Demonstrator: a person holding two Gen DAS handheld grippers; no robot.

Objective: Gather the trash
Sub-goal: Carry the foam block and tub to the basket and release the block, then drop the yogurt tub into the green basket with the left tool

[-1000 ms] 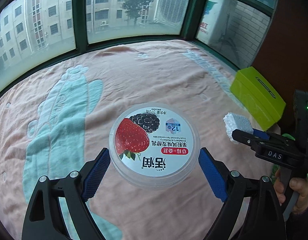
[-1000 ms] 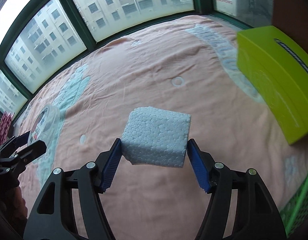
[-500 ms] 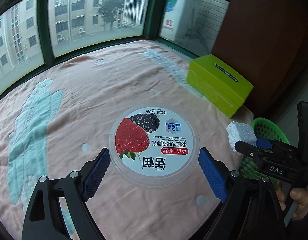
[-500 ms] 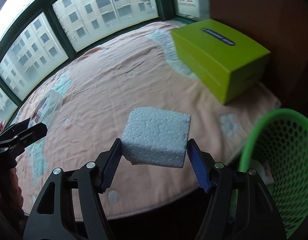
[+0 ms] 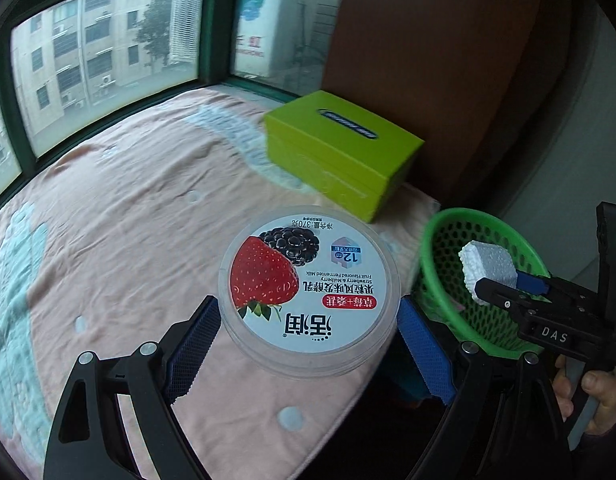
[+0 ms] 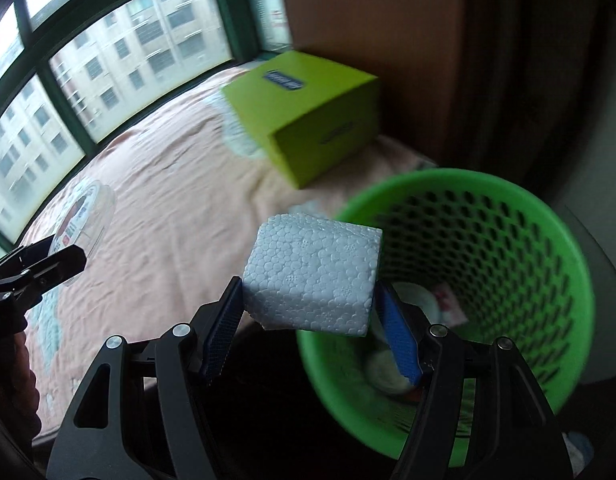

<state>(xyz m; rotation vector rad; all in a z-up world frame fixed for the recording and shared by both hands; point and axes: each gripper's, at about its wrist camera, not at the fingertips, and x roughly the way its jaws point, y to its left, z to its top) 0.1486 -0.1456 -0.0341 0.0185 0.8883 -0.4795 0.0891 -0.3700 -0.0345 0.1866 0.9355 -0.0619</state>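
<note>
On the round clear-plastic yogurt tub lid (image 5: pixel 309 289) at the centre of your left wrist view, everything reads upside down to you. You can make out "Strawberry & Mulberry" above "Fruit Flavored Fermented Milk", a large "12" on a small blue badge, "370" in the line of small print along the far rim, a red oval with white Chinese characters, and two big black Chinese characters at the near edge. At the lower right of that view, the black body of the right gripper (image 5: pixel 507 285) carries a white label reading "DAS". The dark oval label on the lime-green cardboard box (image 5: pixel 339 152) is too blurred to read in either view.
</note>
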